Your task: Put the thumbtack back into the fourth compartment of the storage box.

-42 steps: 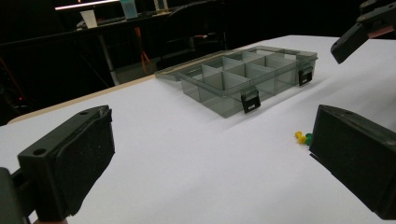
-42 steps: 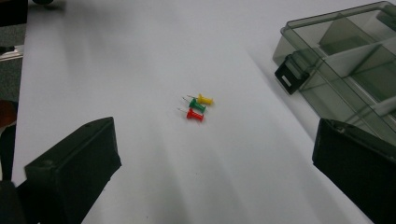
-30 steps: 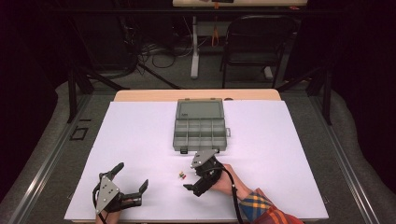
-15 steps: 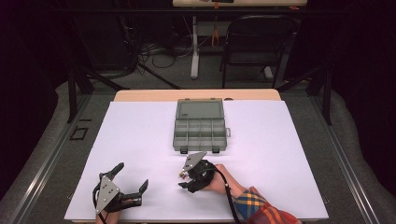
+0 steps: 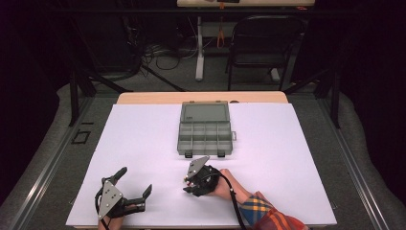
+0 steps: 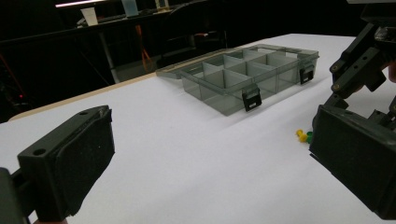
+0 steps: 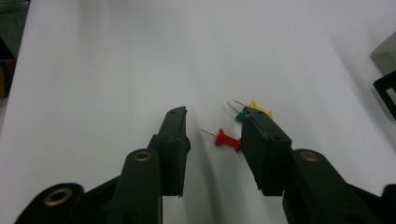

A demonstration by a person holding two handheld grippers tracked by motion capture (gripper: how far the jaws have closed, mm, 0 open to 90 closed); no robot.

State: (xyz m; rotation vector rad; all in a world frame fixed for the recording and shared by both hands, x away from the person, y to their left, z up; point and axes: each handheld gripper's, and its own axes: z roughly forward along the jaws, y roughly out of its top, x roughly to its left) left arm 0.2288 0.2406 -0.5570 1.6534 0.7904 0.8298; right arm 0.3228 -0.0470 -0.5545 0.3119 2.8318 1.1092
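Three pushpins lie on the white table: a red pushpin (image 7: 226, 139), a green pushpin (image 7: 239, 115) and a yellow pushpin (image 7: 259, 108). My right gripper (image 7: 213, 116) (image 5: 186, 185) is open and low over them. The red pin lies between its jaws, close to the right jaw; the green and yellow pins sit just past that jaw's tip. My left gripper (image 5: 136, 179) (image 6: 210, 158) rests wide open near the front left, holding nothing. The yellow pushpin (image 6: 302, 136) and the right gripper (image 6: 364, 60) also appear in the left gripper view.
A grey clear organizer box (image 5: 206, 129) (image 6: 243, 74) with several compartments lies open at mid-table, lid flat behind it. White paper (image 5: 143, 143) covers the table. A dark chair (image 5: 263, 48) stands beyond the far edge.
My right gripper has moved left and down onto the pushpins, so its jaws now straddle the red one. The left gripper has stayed put.
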